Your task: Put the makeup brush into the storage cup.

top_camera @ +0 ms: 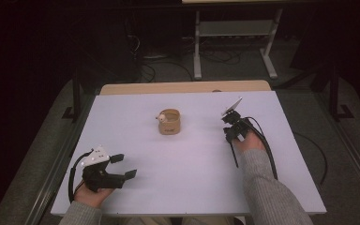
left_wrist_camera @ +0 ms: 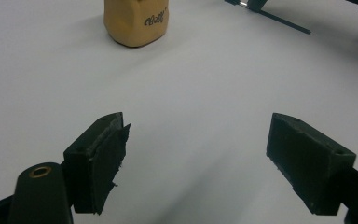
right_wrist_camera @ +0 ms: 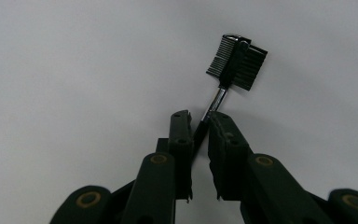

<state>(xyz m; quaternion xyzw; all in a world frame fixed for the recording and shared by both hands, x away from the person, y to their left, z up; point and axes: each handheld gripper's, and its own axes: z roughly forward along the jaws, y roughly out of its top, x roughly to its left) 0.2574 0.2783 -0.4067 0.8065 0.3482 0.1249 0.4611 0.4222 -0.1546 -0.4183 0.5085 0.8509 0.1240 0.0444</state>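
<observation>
In the high view, the right gripper (top_camera: pixel 233 127) stands on the right part of the white desk (top_camera: pixel 187 187), pointing down, and a thin black handle (top_camera: pixel 235 154) runs out from under it toward the person. The left gripper (top_camera: pixel 124 166) rests low near the front left corner, well apart from everything. A small tan cup-shaped holder with a little white figure on its rim (top_camera: pixel 169 122) stands upright near the middle of the desk, between the two grippers and farther back.

In the left gripper view, the two black fingers (left_wrist_camera: pixel 98 163) are spread wide with nothing between them, so this gripper is released. The tan holder (left_wrist_camera: pixel 136 21) is well ahead of it, and it carries a dark printed word.

In the right gripper view, the right gripper (right_wrist_camera: pixel 200 128) has its fingers (right_wrist_camera: pixel 182 135) clenched on a small black brush-and-comb tool with a silver metal neck (right_wrist_camera: pixel 235 60). They grip it at the top of the handle, just below the silver neck, and the comb head points away over the bare desk.

My judgement is that the step in hand is securing and lifting this tool. The grip is narrow and sits near one end, so the long handle could swing. It is better to lift slowly and straight, keep the fingers firmly pressed, and check that the tool does not turn before carrying it toward the tan holder.
</observation>
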